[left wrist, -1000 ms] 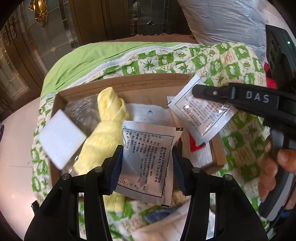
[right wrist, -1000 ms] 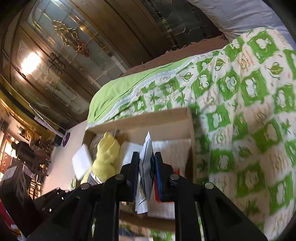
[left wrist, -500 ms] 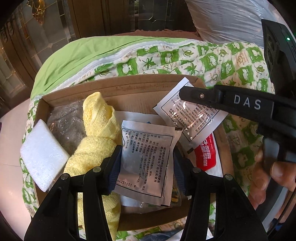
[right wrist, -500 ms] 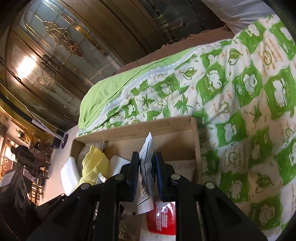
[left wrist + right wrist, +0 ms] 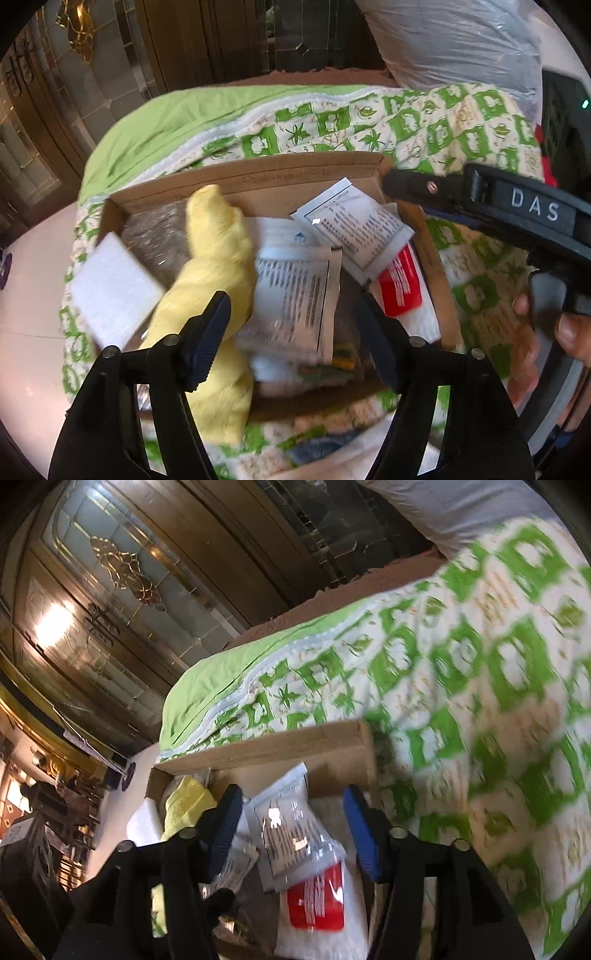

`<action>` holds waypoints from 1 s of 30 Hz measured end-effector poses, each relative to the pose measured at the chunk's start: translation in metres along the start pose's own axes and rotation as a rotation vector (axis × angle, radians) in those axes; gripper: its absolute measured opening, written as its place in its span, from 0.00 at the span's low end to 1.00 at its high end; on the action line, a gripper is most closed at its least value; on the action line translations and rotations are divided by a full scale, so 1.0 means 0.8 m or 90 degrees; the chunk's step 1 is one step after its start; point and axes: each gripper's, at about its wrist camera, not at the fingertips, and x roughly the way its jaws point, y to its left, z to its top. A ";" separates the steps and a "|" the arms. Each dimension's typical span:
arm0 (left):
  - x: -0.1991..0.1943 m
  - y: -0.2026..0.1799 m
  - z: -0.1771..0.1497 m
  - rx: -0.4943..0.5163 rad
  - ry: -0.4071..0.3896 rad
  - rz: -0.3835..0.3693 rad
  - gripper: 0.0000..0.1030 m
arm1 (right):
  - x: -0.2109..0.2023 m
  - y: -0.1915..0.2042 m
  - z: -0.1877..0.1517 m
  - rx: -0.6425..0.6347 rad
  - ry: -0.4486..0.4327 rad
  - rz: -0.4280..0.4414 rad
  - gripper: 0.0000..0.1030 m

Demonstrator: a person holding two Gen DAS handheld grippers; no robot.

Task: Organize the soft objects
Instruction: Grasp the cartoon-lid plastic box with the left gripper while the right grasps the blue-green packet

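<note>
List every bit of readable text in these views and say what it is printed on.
"DAS": white letters on the right gripper body.
White sachets: black print, too blurred to read.
Red-labelled pack: white print, blurred, unreadable.
Nothing else legible.

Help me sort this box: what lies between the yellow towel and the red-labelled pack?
In the left wrist view, two printed white sachets lie overlapping between the yellow towel and the red-labelled pack, all inside the cardboard box.

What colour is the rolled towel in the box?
Pale yellow; the towel shows best in the left wrist view.
</note>
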 end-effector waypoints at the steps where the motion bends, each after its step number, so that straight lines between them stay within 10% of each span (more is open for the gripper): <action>1: -0.008 0.001 -0.007 0.001 -0.004 -0.002 0.69 | -0.005 -0.004 -0.005 0.009 0.006 0.000 0.61; 16: -0.042 0.052 -0.194 -0.066 0.091 -0.039 0.69 | -0.049 0.009 -0.110 -0.049 0.071 -0.026 0.69; 22: -0.068 0.006 -0.217 0.096 0.127 -0.139 0.69 | -0.038 0.019 -0.147 -0.065 0.133 -0.013 0.69; 30: -0.059 -0.036 -0.230 0.195 0.154 -0.148 0.81 | -0.067 0.029 -0.174 -0.062 0.171 -0.016 0.69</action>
